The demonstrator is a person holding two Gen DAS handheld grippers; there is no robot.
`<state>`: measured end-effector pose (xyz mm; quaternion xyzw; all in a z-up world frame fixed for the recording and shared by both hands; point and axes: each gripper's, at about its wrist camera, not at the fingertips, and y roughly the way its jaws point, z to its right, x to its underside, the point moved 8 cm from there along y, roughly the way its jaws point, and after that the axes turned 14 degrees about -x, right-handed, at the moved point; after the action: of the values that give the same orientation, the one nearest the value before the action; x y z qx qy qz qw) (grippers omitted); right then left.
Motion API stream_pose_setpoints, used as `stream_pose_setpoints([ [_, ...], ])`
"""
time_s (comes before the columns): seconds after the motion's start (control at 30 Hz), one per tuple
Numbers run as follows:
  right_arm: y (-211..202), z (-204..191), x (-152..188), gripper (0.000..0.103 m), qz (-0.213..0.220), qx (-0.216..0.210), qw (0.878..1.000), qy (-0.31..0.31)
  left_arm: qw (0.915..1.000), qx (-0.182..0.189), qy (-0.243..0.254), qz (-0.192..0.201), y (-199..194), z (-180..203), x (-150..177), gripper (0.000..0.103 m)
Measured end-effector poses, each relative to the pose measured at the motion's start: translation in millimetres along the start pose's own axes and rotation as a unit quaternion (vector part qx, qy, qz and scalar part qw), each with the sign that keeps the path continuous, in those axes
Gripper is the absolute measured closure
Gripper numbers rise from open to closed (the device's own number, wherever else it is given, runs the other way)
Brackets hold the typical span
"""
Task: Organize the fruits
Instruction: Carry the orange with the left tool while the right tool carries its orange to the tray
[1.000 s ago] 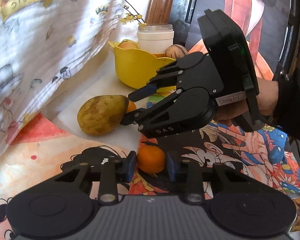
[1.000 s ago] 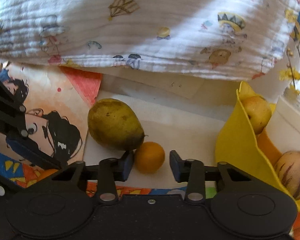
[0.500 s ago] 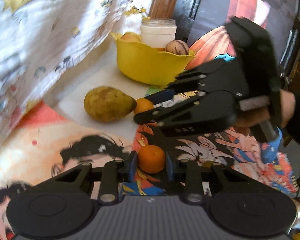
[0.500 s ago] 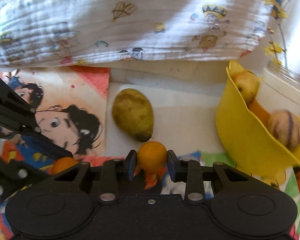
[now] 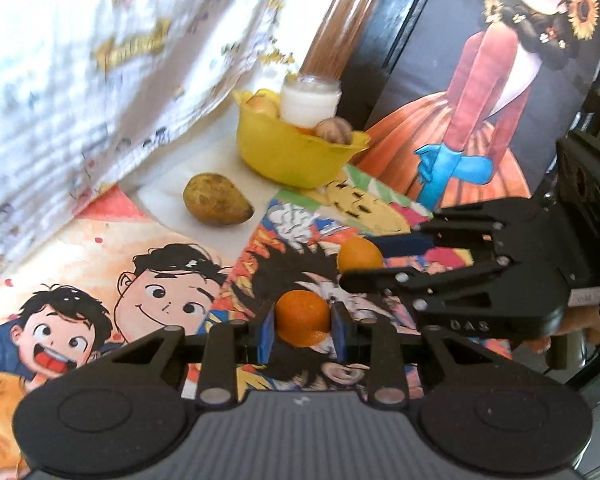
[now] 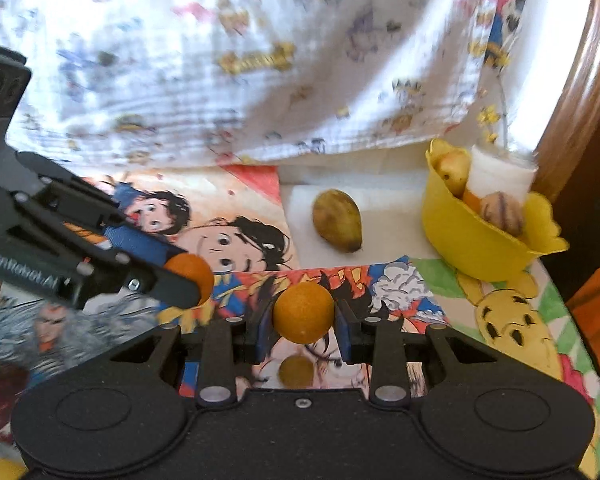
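Note:
My left gripper (image 5: 303,326) is shut on a small orange (image 5: 302,317) and holds it above the cartoon-print cloth. My right gripper (image 6: 303,322) is shut on another small orange (image 6: 303,312), also lifted. Each gripper shows in the other's view: the right one (image 5: 360,266) with its orange (image 5: 359,255), the left one (image 6: 180,276) with its orange (image 6: 192,274). A brownish-green pear (image 5: 216,205) (image 6: 337,220) lies on white paper near a yellow bowl (image 5: 296,160) (image 6: 472,244) that holds several fruits and a white jar (image 5: 310,104).
A hanging white printed cloth (image 5: 100,80) borders the far left side. Another small orange (image 6: 296,372) lies on the cartoon cloth below my right gripper. A dark panel and a painted figure (image 5: 480,100) stand behind the bowl. A wooden post (image 6: 580,100) rises at the right.
Both grippers closed on their oranges, lifted them and pulled back from the pear and the bowl, which now look farther away.

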<state>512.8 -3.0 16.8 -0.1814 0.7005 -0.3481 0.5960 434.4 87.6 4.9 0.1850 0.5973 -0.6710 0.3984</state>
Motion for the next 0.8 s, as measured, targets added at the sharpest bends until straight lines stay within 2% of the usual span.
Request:
stream_pose_setpoints([
  [0.2, -57, -31, -7, 0.069, 0.052, 0.041, 0.998, -0.018, 0.9997, 0.002, 0.005, 0.024, -51, 20, 1, 0.071],
  [0.4, -87, -30, -14, 0.069, 0.103, 0.103, 0.989, -0.02, 0.9989, -0.001, 0.006, 0.046, -91, 35, 7, 0.071],
  [0.57, -114, -31, -20, 0.069, 0.125, 0.116, 0.985, -0.01, 0.9985, -0.001, 0.011, 0.053, -119, 39, 21, 0.071],
  [0.8, -156, -63, -14, 0.069, 0.138, 0.123, 0.983, -0.01, 0.9982, 0.008, 0.005, 0.06, -139, 49, 30, 0.071],
])
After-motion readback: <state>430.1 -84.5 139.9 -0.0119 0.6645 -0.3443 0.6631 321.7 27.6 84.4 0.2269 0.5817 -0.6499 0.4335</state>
